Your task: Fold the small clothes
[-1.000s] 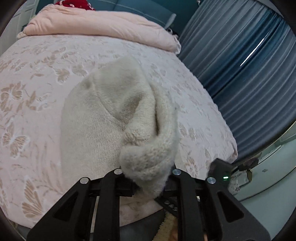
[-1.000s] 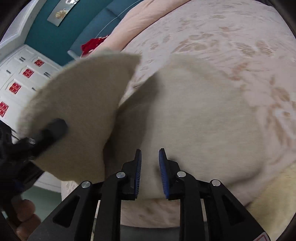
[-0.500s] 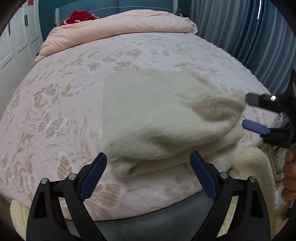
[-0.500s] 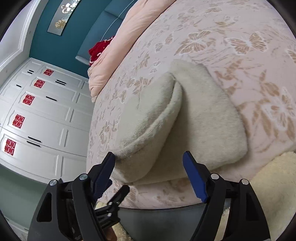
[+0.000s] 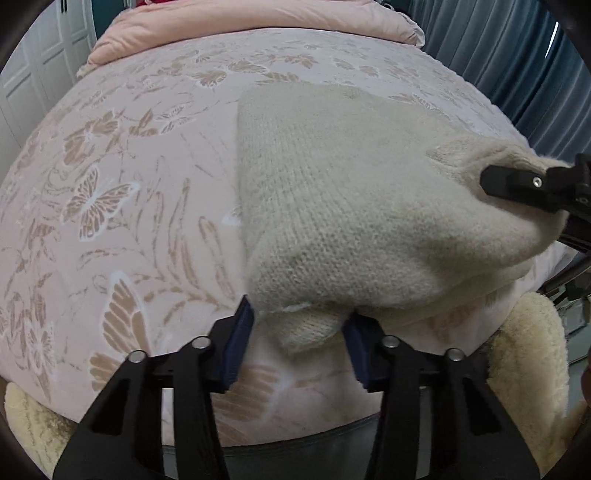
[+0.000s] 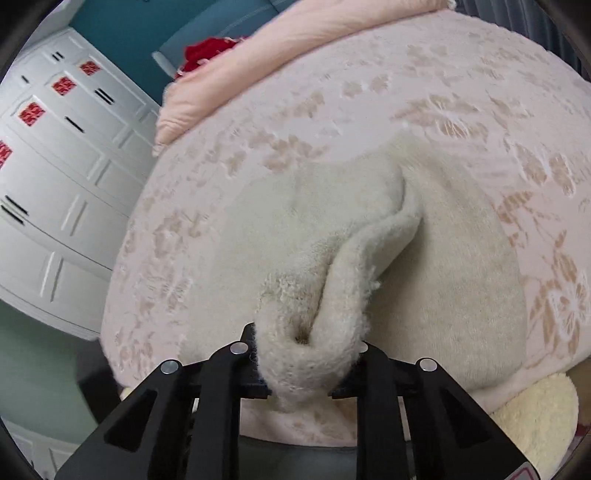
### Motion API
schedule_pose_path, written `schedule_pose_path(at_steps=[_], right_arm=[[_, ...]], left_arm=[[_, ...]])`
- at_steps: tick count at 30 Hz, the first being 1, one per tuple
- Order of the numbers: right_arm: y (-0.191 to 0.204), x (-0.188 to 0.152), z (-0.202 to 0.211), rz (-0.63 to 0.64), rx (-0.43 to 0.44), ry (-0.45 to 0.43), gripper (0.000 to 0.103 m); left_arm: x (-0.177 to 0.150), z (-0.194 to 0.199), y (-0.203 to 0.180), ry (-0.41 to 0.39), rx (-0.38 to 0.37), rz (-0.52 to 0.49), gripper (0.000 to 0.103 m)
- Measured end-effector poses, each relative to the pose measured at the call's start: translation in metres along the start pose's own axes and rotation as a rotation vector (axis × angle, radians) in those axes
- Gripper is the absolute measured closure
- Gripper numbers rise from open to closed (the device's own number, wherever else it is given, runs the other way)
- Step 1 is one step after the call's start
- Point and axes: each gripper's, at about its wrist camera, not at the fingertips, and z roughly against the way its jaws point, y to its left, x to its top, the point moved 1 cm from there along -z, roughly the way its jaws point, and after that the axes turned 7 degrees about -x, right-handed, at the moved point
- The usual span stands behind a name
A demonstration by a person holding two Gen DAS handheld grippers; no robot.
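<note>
A cream knitted garment (image 5: 332, 206) lies on the bed (image 5: 122, 192), near its front edge, on a pink bedspread printed with butterflies and flowers. It already shows at least 1 fold: in the left wrist view a doubled layer sits over a lower one, whose loose corner pokes out at the near edge.

The right claw (image 6: 308, 363) is clenched on a bunched edge of the garment, with the knit rolled into a thick tuck between its fingers; in the left wrist view that same claw appears at the right side with the cloth raised off the bed there. The left claw (image 5: 297, 343) is released, its blue pads set apart on either side of the loose corner at the near edge, close to the cloth but not pinching it.

Judged from how things lie, the fold is partly made and not finished. The right side is lifted and bunched rather than laid flat, and the edges do not line up. What seems left is for the left claw to take the near corner, for the pair to carry the raised part over and lay it down squarely, then to smooth the bundle. No other garment waiting to be folded is visible. A pink quilt (image 5: 258, 18) lies at the far end of the bed.
</note>
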Motion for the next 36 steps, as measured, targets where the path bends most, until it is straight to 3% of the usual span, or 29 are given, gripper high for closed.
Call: schedule_pose_path(at_steps=[3,4,5,7,9,10,12,15,17,19,20,22,24,27,29,32,33,34,35,36], right_arm=[[0.014,0.024,0.066,0.012,0.236,-0.159,0.087],[0.011,0.026,0.081,0.02,0.267,-0.204,0.088],[0.004,0.024,0.089,0.029,0.251,-0.24,0.088],[-0.029,0.012,0.067,0.025,0.087,-0.214,0.088],[-0.083,-0.008,0.003,-0.021,-0.134,-0.038,0.088],[-0.112,-0.022,-0.025,-0.091,-0.177,0.063,0.088],[-0.137,-0.038,-0.027,-0.227,-0.079,0.055,0.088],[-0.119,-0.031,-0.002,-0.187,-0.049,-0.029,0.087],[-0.117,-0.029,-0.003,-0.14,-0.073,-0.035,0.085],[-0.131,-0.035,-0.023,-0.122,-0.152,0.035,0.08],[-0.132,-0.037,-0.024,-0.16,-0.131,0.054,0.079],[-0.139,-0.043,-0.003,-0.252,-0.072,0.008,0.071],[-0.139,-0.042,0.023,-0.275,-0.127,-0.062,0.061],[-0.121,-0.026,0.049,-0.178,-0.199,-0.137,0.054],[-0.108,-0.006,0.041,-0.085,-0.196,-0.128,0.038],[-0.096,0.015,-0.004,-0.004,-0.24,-0.054,0.036],[-0.094,0.017,-0.023,-0.001,-0.264,-0.009,0.036],[-0.095,0.019,-0.041,-0.006,-0.289,0.034,0.043],[-0.096,0.018,-0.049,-0.003,-0.287,0.046,0.077],[-0.093,0.02,-0.046,-0.001,-0.274,0.031,0.092]], left_arm=[[0.002,0.01,-0.003,0.001,-0.009,0.005,0.083],[0.002,0.013,-0.004,-0.002,-0.03,0.01,0.085],[0.002,0.016,-0.005,-0.007,-0.056,0.02,0.085],[0.005,0.016,-0.012,-0.004,-0.061,0.018,0.087],[0.006,0.003,-0.014,0.041,-0.028,0.011,0.092],[0.005,-0.004,-0.011,0.062,-0.026,0.032,0.092],[0.002,-0.015,-0.006,0.095,-0.058,0.084,0.092],[-0.001,-0.014,-0.014,0.086,-0.015,0.033,0.092],[-0.001,-0.014,-0.018,0.082,0.006,0.013,0.092],[-0.001,-0.016,-0.019,0.085,0.008,0.018,0.091],[-0.001,-0.016,-0.019,0.086,0.008,0.018,0.089],[-0.001,-0.01,-0.021,0.083,0.008,0.008,0.085],[-0.003,-0.001,-0.017,0.077,0.018,0.003,0.07],[-0.008,0.015,-0.009,0.052,-0.032,0.031,0.06],[-0.009,0.021,-0.007,0.039,-0.032,0.05,0.056],[-0.005,0.03,-0.008,0.02,-0.021,0.065,0.055],[-0.004,0.033,-0.009,0.013,-0.013,0.064,0.049],[-0.002,0.037,-0.011,0.005,-0.005,0.06,0.046],[-0.002,0.042,-0.012,-0.008,0.001,0.056,0.041],[-0.001,0.046,-0.012,-0.021,0.009,0.055,0.038]])
